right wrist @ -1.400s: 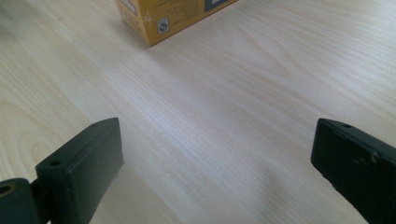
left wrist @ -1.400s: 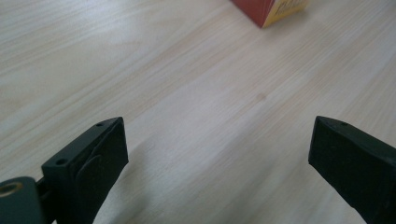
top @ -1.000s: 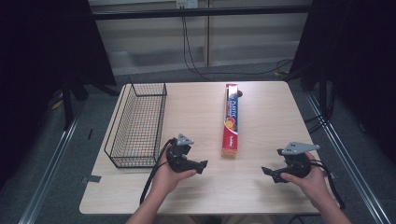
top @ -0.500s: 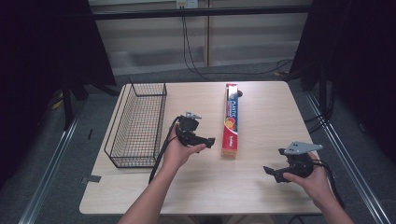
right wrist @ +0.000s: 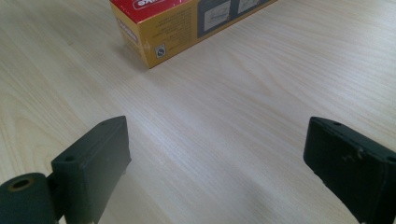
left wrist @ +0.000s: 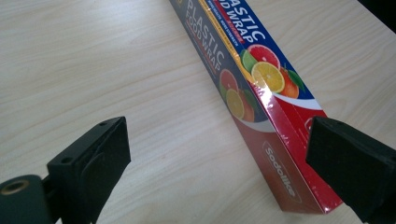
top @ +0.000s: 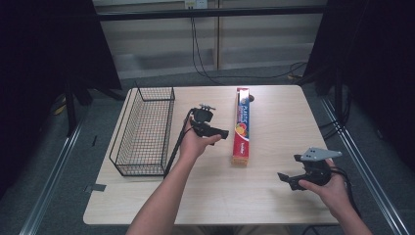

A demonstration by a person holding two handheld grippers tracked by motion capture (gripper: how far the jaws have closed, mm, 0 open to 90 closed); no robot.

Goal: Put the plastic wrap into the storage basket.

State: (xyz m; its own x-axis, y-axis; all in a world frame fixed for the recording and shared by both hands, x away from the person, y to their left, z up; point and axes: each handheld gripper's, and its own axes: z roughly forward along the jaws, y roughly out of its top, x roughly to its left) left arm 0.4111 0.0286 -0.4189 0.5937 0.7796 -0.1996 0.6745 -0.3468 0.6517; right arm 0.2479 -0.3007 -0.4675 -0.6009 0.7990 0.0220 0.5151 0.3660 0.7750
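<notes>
1. Left gripper (top: 221,133), jaws wide apart, hovers just beside long red-and-blue cardboard plastic-wrap box (top: 241,125) lying mid-bench (top: 274,196).
2. Right gripper (top: 285,179) gapes empty, near box's near end.
3. Black wire basket (top: 142,132) sits left.

Illumination is even and overhead on the table (top: 215,196); surroundings left and right fall to near black. Shadows on the tabletop are soft and short, the clearest lying beside the wire basket (top: 144,129). The high view is slightly soft, with fine detail smeared. In the left gripper view, glare streaks run along the glossy plastic wrap box (left wrist: 261,121); lettering stays legible. In both gripper views the near jaws are blurred, the wood grain beyond them sharper.
</notes>
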